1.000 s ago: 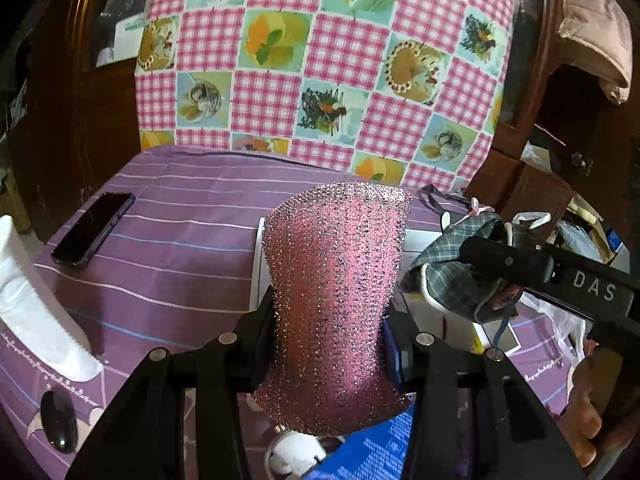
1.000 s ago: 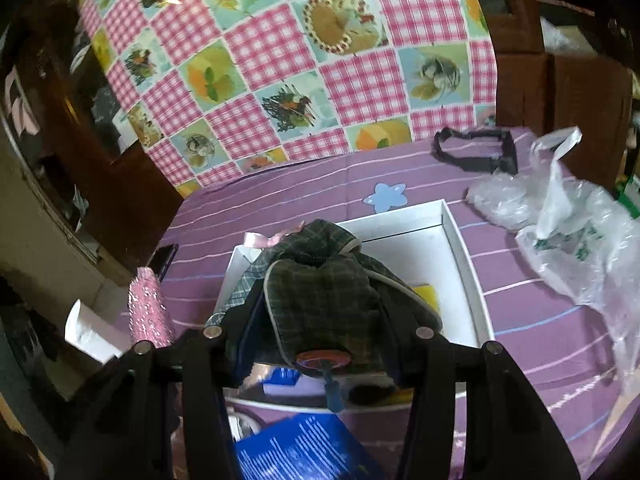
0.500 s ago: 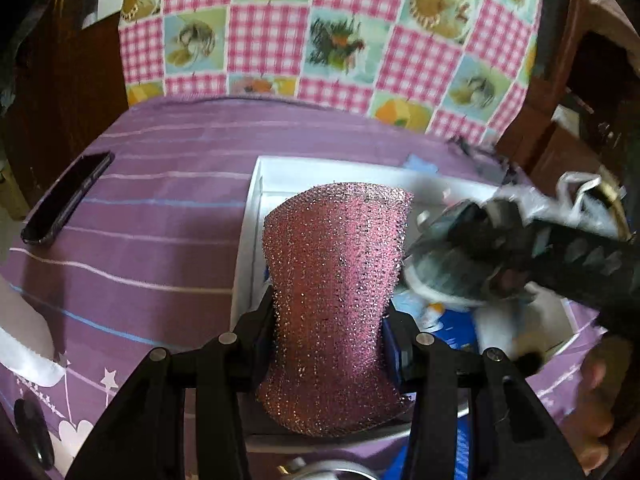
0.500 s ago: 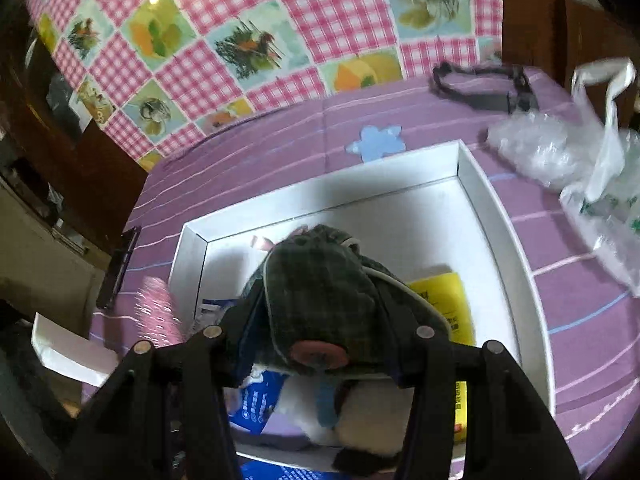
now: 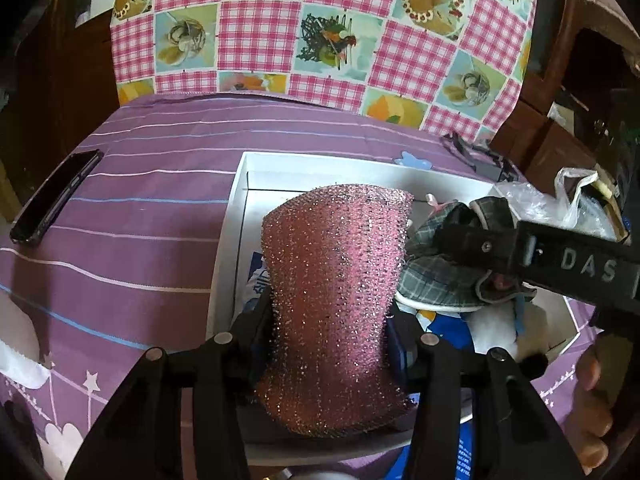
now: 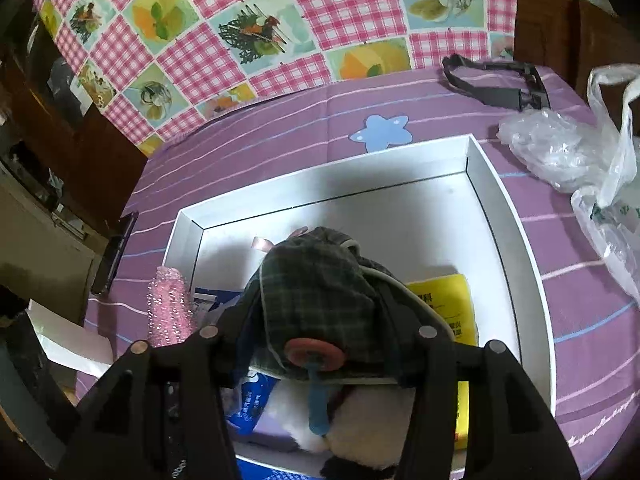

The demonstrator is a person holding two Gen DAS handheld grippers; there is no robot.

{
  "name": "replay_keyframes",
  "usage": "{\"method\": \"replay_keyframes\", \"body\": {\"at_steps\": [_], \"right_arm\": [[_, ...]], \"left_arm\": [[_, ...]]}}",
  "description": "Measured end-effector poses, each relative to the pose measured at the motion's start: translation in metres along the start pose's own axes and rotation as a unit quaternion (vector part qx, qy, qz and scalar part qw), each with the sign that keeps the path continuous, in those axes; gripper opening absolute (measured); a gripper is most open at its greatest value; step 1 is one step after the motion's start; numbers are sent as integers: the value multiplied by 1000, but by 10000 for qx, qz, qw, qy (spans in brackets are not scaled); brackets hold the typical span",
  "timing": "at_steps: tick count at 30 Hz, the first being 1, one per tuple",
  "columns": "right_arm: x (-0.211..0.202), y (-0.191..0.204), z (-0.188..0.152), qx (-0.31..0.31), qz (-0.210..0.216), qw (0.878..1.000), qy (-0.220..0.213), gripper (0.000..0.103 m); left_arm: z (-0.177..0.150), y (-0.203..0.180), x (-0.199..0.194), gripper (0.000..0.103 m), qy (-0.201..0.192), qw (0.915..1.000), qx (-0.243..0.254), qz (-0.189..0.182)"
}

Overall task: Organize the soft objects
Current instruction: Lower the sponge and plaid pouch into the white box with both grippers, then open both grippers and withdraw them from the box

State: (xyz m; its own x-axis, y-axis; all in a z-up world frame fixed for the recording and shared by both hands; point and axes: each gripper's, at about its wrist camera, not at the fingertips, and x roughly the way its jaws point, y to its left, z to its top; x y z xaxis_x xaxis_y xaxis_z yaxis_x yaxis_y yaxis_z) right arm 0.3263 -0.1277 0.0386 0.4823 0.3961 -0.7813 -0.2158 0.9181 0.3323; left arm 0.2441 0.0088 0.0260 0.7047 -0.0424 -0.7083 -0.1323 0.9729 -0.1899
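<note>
Worktop (image 6: pixel 280 128): covered with a purple striped cloth; the box sits on it.
Box (image 6: pixel 500 216): a big white cardboard box with low walls. Inside lie a yellow paper packet (image 6: pixel 448 300), a blue printed packet (image 6: pixel 252 404) and a white fluffy soft toy (image 6: pixel 360 424).
Plastic bag (image 6: pixel 600 184): clear and crinkly, on the cloth just beside the box.
Pink sponge (image 5: pixel 336 300): a sparkly pink scrubbing cloth, upright over the near left part of the box.
Checked hat (image 6: pixel 316 300): a dark green checked cloth hat, over the white toy in the box.
Phone (image 5: pixel 54 196): a black phone, well apart from the box.
Left gripper (image 5: pixel 328 328): points down into the box; its jaws are opening, with the pink sponge between them.
Right gripper (image 6: pixel 316 340): also tilted down; its jaws are opening, with the checked hat between them.
</note>
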Motion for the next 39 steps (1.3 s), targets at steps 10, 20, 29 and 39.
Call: {"method": "replay_keyframes", "body": {"at_steps": [10,20,29,39], "right_arm": [[-30,2,4,91,323,9962,-804,83],[-46,20,4,-193,536,9950,-818,94],[-77,32,4,-462,471,9927,-1011,94],[-66,31,1,-428,216,9986,-218,93]], "left_arm": [[11,3,-28,90,-355,9990,-85,-237],[14,4,-39,91,-554,9979,-159,-286],[24,15,-63,91,-818,9952,-346,-402],[22,4,-69,85,-808,9960,-267,-264]]}}
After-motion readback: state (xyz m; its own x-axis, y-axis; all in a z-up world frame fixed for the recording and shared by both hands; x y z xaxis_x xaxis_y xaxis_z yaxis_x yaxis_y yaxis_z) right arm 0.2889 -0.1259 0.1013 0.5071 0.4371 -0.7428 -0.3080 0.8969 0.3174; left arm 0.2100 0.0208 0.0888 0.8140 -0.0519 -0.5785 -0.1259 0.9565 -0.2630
